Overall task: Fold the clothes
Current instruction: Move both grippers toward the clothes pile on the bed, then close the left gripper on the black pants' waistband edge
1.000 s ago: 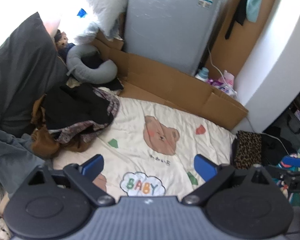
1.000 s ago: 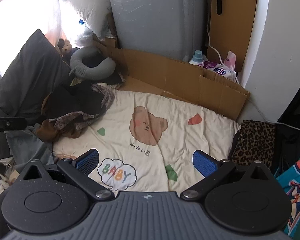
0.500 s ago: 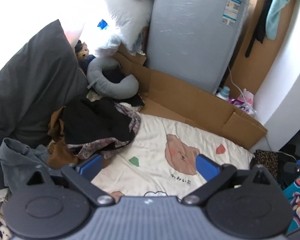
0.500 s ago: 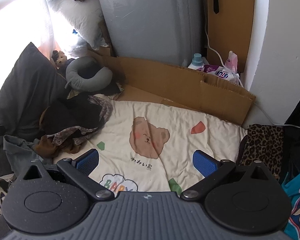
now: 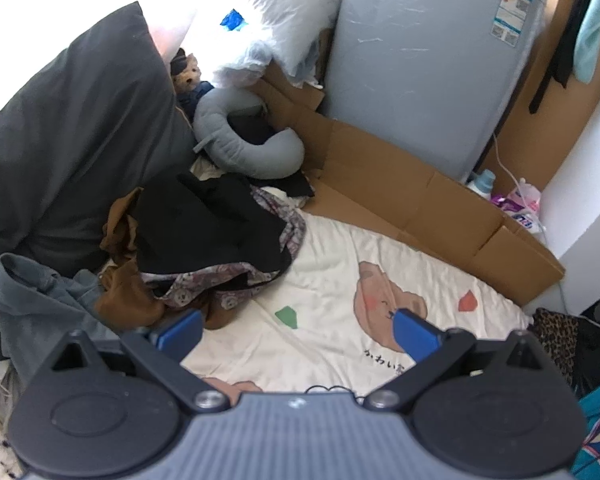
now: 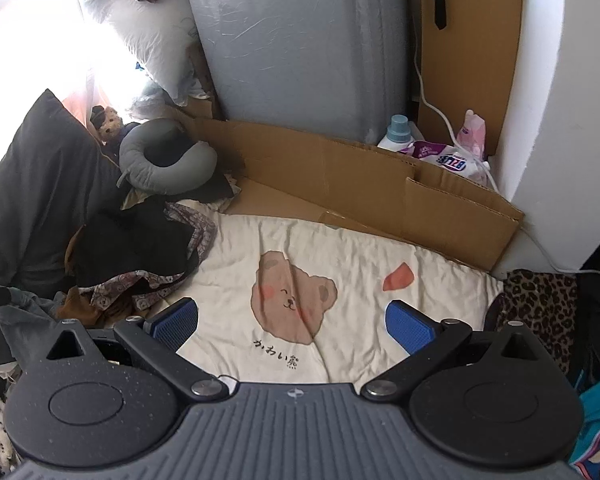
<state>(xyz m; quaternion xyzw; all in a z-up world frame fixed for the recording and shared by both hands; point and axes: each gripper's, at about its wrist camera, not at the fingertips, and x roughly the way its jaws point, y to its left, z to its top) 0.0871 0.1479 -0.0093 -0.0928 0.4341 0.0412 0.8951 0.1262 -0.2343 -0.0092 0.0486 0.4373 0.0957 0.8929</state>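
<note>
A heap of unfolded clothes (image 5: 208,236) lies at the left of a cream bear-print blanket (image 5: 340,292): a black garment on top, a patterned one and a brown one under it. The same heap of clothes (image 6: 136,252) shows left of the blanket (image 6: 340,256) in the right wrist view. A grey-blue garment (image 5: 32,304) lies nearer, at the far left. My left gripper (image 5: 296,334) hangs open above the blanket, its left pad close to the heap's near edge. My right gripper (image 6: 292,324) is open over the bear print, holding nothing.
A dark pillow (image 5: 76,132) leans at the left, a grey neck pillow (image 5: 244,148) behind the heap. Flattened cardboard (image 6: 340,184) borders the blanket's far side, before a wrapped grey mattress (image 6: 300,48). Leopard-print cloth (image 6: 540,300) and bottles (image 6: 396,132) sit at the right.
Both grippers have moved forward over the blanket; the left one has also swung left toward the clothes heap. Both stay open and hold nothing.
</note>
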